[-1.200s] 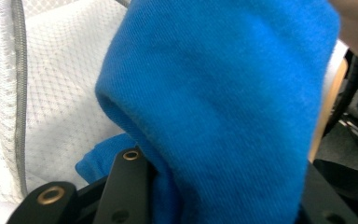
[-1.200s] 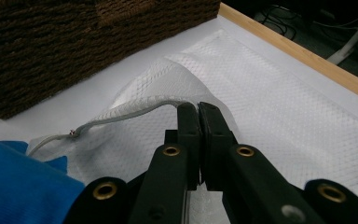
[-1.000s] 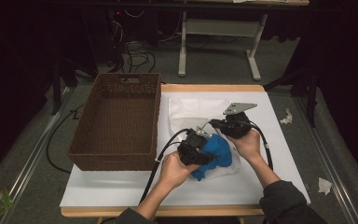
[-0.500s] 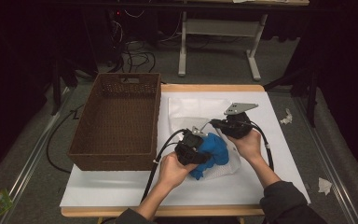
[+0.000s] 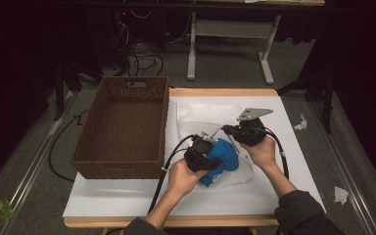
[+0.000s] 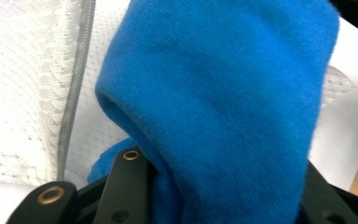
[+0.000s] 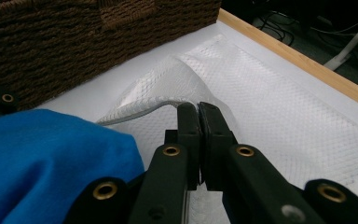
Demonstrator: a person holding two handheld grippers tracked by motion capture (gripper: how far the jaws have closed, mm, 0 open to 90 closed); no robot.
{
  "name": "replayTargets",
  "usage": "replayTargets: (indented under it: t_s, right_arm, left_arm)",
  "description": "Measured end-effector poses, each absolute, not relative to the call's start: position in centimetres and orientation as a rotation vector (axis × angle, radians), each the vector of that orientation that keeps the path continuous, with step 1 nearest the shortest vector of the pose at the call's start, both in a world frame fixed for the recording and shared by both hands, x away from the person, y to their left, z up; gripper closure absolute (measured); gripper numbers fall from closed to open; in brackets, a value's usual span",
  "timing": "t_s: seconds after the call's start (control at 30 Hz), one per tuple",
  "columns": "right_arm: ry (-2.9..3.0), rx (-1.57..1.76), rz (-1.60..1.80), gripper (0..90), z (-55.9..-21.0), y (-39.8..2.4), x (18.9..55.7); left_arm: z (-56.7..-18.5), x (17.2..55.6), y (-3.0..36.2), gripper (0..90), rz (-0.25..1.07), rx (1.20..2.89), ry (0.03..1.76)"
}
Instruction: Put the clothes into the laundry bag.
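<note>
**A:** Blue knit cloth point(image 5: 223, 155) is bunched in the left gripper point(image 5: 210, 152), at the mouth of the white mesh zip bag point(image 5: 203, 115) on the table. Right gripper point(image 5: 230, 130) is clenched on the bag's zipper edge.

**B:** If that thin edge slips, the mouth flops closed and the cloth snags. Barely anything's moved since a second ago.

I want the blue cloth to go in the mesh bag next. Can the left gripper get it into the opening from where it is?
Probably yes: the left gripper holds the blue cloth beside the zipper edge of the mesh bag, which the right gripper pinches up.
</note>
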State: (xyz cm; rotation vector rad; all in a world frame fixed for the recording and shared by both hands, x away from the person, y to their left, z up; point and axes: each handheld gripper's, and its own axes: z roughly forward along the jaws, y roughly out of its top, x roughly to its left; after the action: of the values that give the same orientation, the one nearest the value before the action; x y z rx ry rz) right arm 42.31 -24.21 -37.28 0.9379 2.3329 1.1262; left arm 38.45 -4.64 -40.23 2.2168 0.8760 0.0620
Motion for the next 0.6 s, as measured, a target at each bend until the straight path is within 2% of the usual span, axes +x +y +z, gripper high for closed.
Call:
replayTargets:
  t_s: [0.6]
  right_arm:
    - [2.334,0.922,1.134,89.2,-37.12,-24.08,42.1]
  left_arm:
    - [-41.01,39.39,-4.97,63.2,0.08,2.228,0.938]
